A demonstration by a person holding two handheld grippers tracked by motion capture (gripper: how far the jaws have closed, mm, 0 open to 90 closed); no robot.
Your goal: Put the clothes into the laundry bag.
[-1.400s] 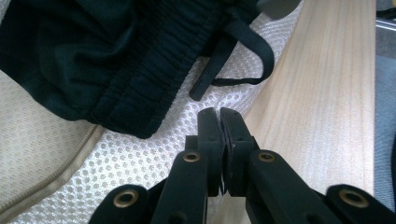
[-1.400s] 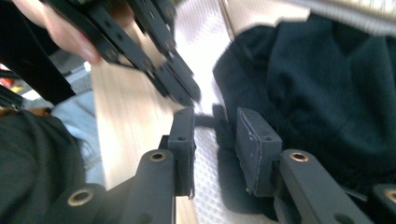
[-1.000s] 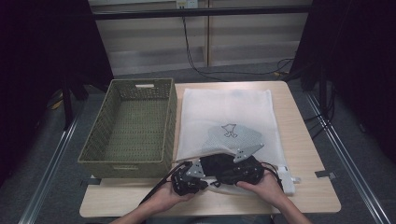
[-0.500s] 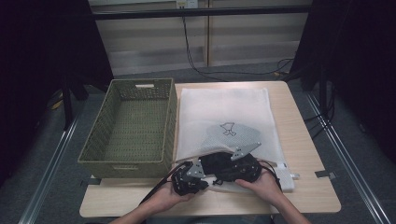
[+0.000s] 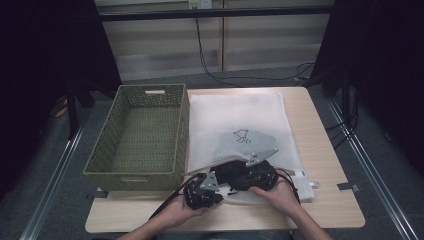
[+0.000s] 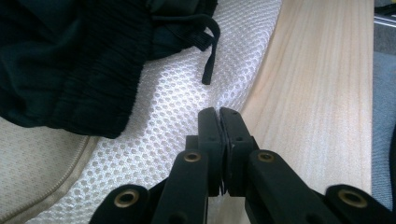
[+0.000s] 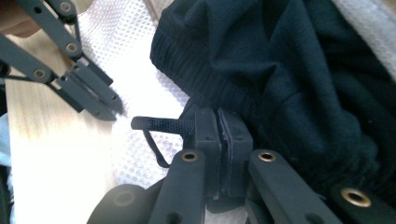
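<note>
Right gripper view has the right gripper (image 7: 218, 122) at lower centre with its jaws just closed on the black ribbed-knit garment (image 7: 299, 70), apparently at its hem where a thin black drawcord (image 7: 161, 125) loops off to the left; whether the cord itself is pinched I cannot tell. The left gripper (image 6: 219, 122) is clamped on the edge of the white mesh laundry bag (image 6: 173, 121), right where the mesh meets the pale wooden table (image 6: 317, 102).

To do this step well, judging by the layout, the left gripper should keep the bag's mouth pinned and lifted while the right feeds the garment in by its hem, low and straight, so the cord does not snag on the mesh. A deeper bite on the knit would help, since a hold on the hem alone could slip.

On the high view the garment (image 5: 240, 172) is a dark crumpled bundle at lower centre, lying on the near end of the bag (image 5: 235, 115), which also holds a grey cloth with a small print (image 5: 240, 142). An olive woven rectangular basket (image 5: 100, 165) stands to the left.
</note>
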